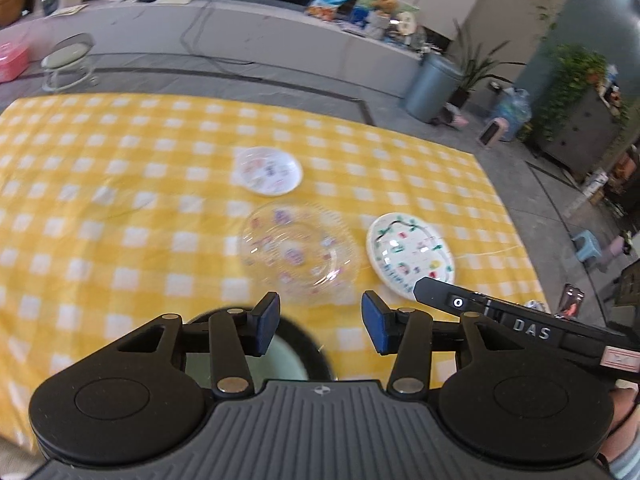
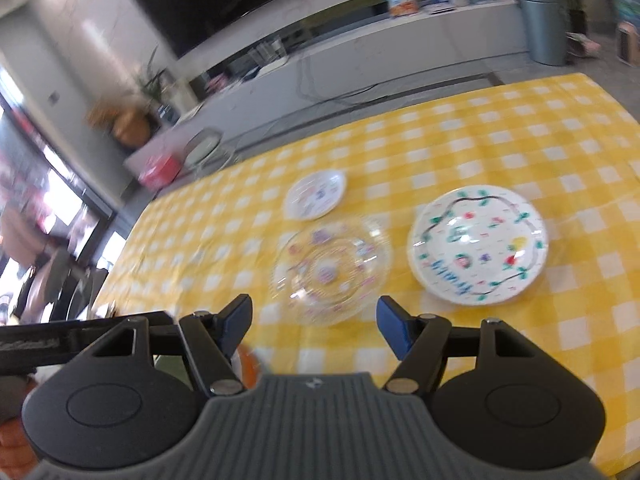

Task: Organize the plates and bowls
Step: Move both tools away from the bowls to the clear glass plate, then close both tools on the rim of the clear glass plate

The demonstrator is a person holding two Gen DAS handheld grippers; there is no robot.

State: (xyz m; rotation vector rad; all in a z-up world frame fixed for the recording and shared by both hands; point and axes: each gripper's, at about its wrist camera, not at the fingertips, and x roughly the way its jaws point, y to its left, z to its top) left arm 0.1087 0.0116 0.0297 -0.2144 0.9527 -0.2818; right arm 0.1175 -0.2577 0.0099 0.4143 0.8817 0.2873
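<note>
Three plates lie on the yellow checked tablecloth [image 1: 100,200]. A small white patterned plate [image 1: 268,170] lies farthest, also in the right wrist view [image 2: 316,194]. A clear glass plate [image 1: 298,250] with coloured marks lies in the middle [image 2: 332,270]. A larger white plate with green and red decoration [image 1: 410,254] lies to the right [image 2: 478,246]. A dark-rimmed bowl with a pale green inside [image 1: 280,360] sits just under my left gripper [image 1: 320,322], which is open and empty. My right gripper [image 2: 314,326] is open and empty, hovering near the glass plate. Its body [image 1: 520,330] crosses the left wrist view.
The table's far edge [image 1: 240,100] meets a grey floor with a round stool [image 1: 68,62], a grey bin [image 1: 432,84] and potted plants. A long counter [image 1: 280,28] with packages runs behind. Something orange [image 2: 250,364] shows below my right gripper.
</note>
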